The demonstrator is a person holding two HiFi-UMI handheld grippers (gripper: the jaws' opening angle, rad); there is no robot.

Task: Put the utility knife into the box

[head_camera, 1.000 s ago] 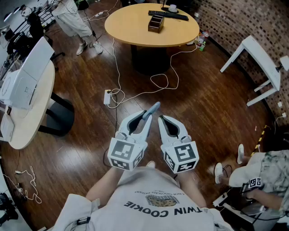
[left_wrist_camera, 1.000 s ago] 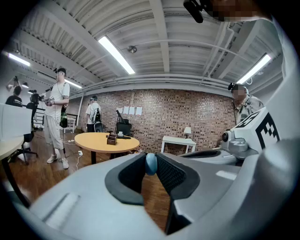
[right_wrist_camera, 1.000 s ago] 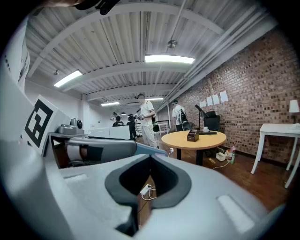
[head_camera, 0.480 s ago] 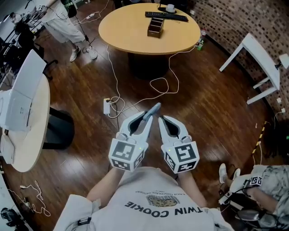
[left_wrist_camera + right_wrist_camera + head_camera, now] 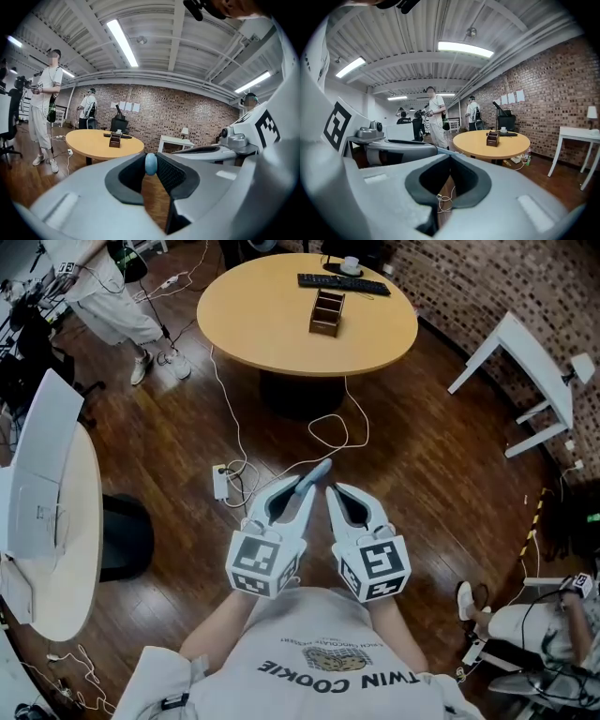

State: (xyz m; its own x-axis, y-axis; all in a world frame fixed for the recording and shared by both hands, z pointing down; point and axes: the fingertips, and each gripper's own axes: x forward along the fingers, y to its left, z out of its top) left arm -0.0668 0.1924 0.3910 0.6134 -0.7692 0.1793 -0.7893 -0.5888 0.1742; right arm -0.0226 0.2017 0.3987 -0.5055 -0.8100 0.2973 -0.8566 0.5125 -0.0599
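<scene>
A pale blue utility knife (image 5: 315, 472) sticks out forward from my left gripper (image 5: 302, 491), which is shut on its handle. In the left gripper view the knife's rounded blue end (image 5: 150, 164) shows between the pads of that gripper (image 5: 152, 158). My right gripper (image 5: 332, 490) is held right beside it, shut with nothing in it; its tips (image 5: 450, 158) meet. Both hang over the wooden floor in front of my chest. The small dark wooden box (image 5: 326, 312) stands on the round yellow table (image 5: 253, 320) far ahead, also seen as the box (image 5: 114, 140) and the box (image 5: 492, 138).
A black keyboard (image 5: 339, 283) and a cup (image 5: 351, 262) lie behind the box. White cables and a power strip (image 5: 220, 482) run across the floor between me and the table. A white table (image 5: 42, 521) stands left, a tipped white table (image 5: 525, 357) right. A person (image 5: 98, 287) stands at upper left.
The round table with the box has come nearer and lower in the head view. Both grippers keep their pose, the knife still held. The person at upper left has shifted.
</scene>
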